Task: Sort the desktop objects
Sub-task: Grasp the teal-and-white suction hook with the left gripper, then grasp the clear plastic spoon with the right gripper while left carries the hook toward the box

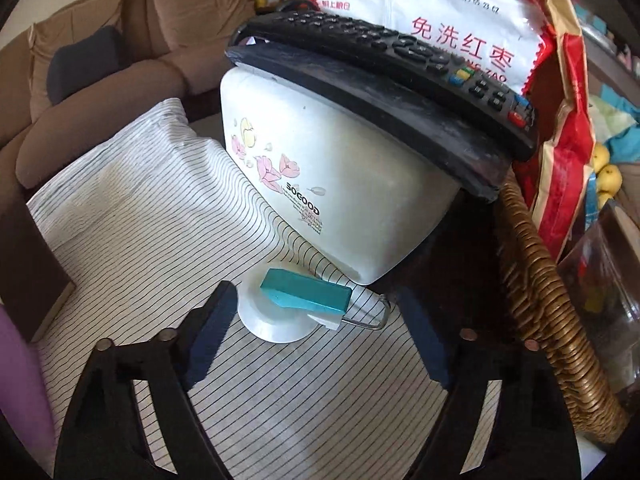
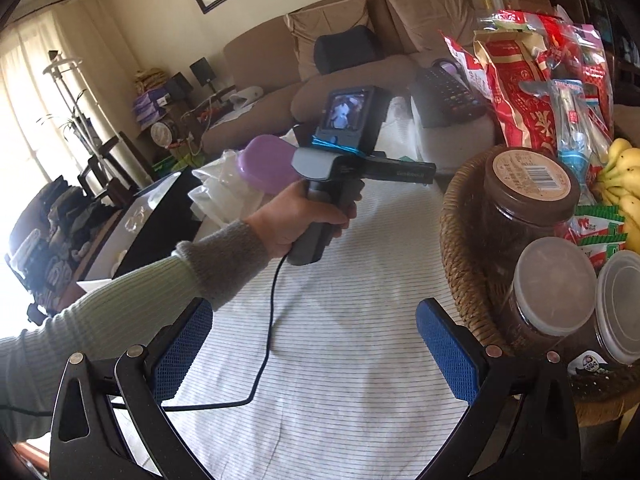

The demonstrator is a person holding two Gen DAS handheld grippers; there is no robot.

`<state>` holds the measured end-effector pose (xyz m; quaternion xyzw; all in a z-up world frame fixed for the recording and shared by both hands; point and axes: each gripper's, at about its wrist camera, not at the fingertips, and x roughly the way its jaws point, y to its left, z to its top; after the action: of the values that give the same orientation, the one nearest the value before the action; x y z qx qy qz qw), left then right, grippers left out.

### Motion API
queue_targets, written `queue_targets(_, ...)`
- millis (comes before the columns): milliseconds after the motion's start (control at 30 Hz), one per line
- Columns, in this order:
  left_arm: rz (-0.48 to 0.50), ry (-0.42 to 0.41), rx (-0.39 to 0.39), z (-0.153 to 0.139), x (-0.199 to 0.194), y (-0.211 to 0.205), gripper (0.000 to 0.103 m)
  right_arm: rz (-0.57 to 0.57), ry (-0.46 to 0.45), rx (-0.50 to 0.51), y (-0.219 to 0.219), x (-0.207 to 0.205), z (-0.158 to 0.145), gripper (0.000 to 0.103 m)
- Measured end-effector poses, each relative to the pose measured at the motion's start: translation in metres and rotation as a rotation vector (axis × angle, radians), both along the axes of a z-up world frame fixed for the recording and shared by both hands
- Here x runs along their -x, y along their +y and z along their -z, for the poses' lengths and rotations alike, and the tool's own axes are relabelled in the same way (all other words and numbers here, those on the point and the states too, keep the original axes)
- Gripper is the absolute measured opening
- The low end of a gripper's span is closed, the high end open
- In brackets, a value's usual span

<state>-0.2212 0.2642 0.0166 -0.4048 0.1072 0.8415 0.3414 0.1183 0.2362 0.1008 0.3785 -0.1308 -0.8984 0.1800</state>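
In the left wrist view my left gripper (image 1: 316, 336) is open and empty, its blue pads on either side of a teal block (image 1: 306, 292) that rests on a small white round stand (image 1: 276, 320) on the striped cloth (image 1: 160, 220). Just behind stands a white flowered box (image 1: 332, 184) with two black remotes (image 1: 392, 68) on its lid. In the right wrist view my right gripper (image 2: 316, 352) is open and empty above the cloth (image 2: 340, 300). The left gripper's handle (image 2: 324, 208) shows ahead, held by a hand, beside a purple case (image 2: 268, 164).
A wicker basket (image 2: 460, 248) at the right holds jars, red snack bags (image 2: 528, 92) and bananas (image 2: 624, 184); its rim (image 1: 536, 264) and a red-and-white packet (image 1: 452, 12) show in the left view. A dark book (image 1: 28, 272) stands at the left. A black cable (image 2: 272, 312) crosses the cloth.
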Motion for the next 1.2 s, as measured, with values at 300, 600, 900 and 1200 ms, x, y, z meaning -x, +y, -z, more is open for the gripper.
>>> queue_targets(300, 0.024, -0.034, -0.114, 0.0, -0.002, -0.022, 0.062, -0.018, -0.03, 0.0, -0.008, 0.008, 0.007, 0.103)
queue_targets(600, -0.001, -0.007, -0.178, -0.052, -0.088, -0.099, 0.062, -0.016, -0.066, -0.048, -0.022, 0.018, 0.021, 0.103)
queue_targets(900, -0.131, -0.015, -0.297, -0.149, -0.223, -0.229, 0.063, -0.041, -0.007, -0.084, -0.064, 0.019, 0.016, 0.103)
queue_targets(1200, -0.288, 0.049, -0.333, -0.198, -0.303, -0.345, 0.063, -0.111, 0.036, 0.008, -0.13, 0.022, -0.008, 0.103)
